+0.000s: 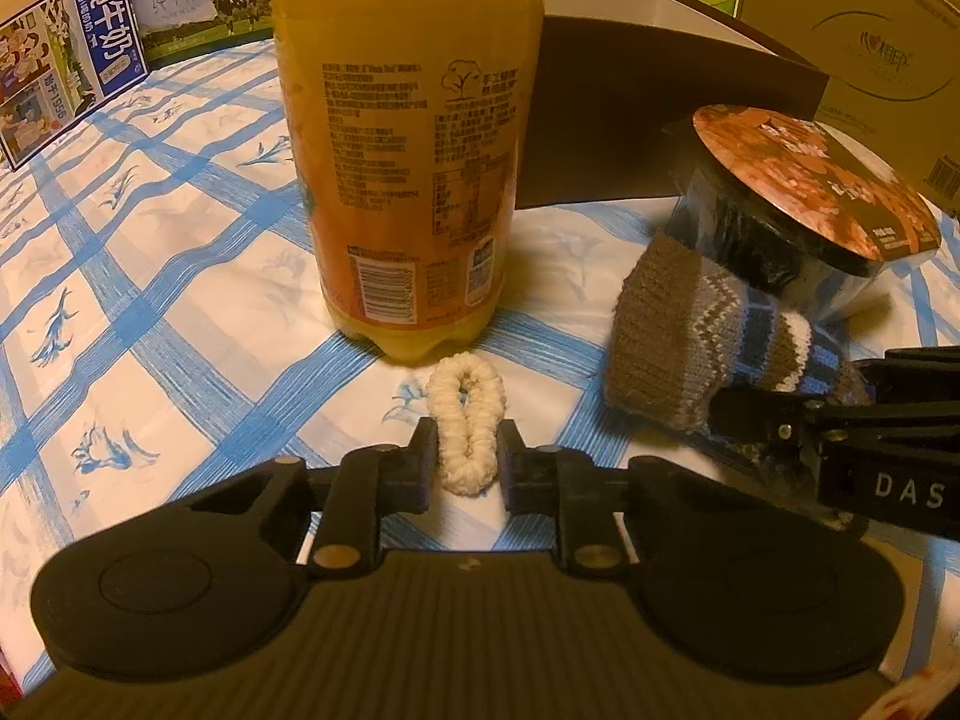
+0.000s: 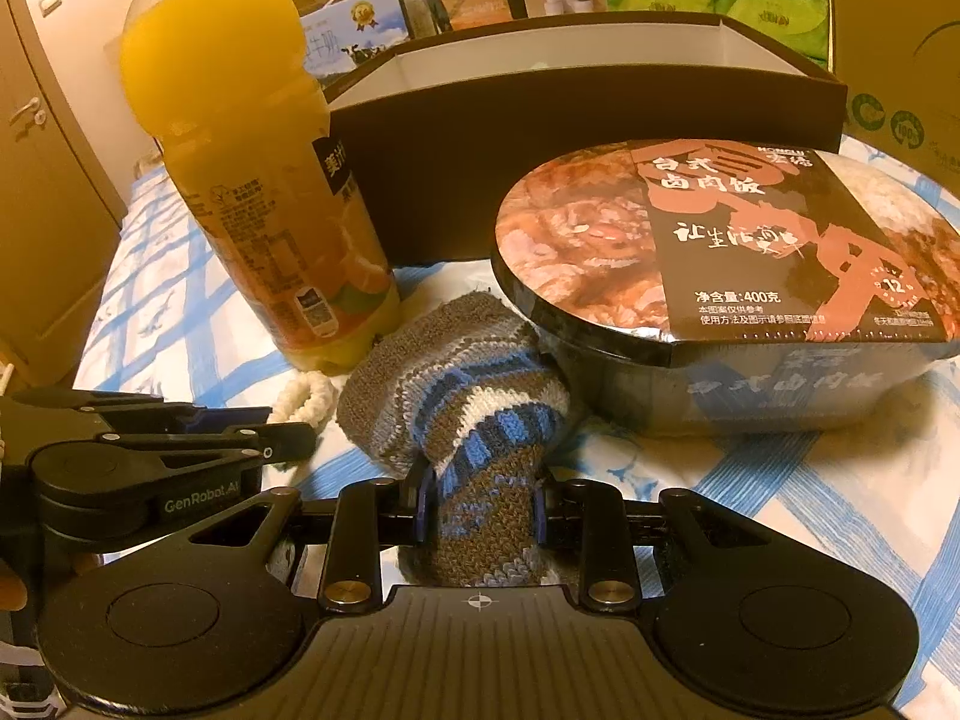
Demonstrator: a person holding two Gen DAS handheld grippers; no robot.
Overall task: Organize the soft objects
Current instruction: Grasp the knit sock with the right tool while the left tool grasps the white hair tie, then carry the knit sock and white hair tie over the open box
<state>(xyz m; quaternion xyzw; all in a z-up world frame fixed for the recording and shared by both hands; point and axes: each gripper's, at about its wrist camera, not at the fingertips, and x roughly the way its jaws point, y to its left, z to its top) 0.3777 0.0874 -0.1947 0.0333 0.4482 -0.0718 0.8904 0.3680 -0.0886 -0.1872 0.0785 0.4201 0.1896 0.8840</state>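
Both your tools loaded: left gripper (image 1: 467, 457) pinches cream scrunchie (image 1: 467, 420) at fingertips; right gripper (image 2: 480, 510) clamps knitted sock (image 2: 474, 420), jaws part-closed.

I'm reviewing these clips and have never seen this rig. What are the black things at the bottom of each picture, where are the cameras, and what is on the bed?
Each picture comes from a fisheye camera on a hand-held two-finger gripper, looking along its fingers. In the left wrist view, the left gripper has a cream hair scrunchie between its pads, squeezed narrow. In the right wrist view, the right gripper is shut on a knitted striped sock. On the blue-checked sheet stand an orange juice bottle and a sealed rice bowl; behind them sits an open brown box.
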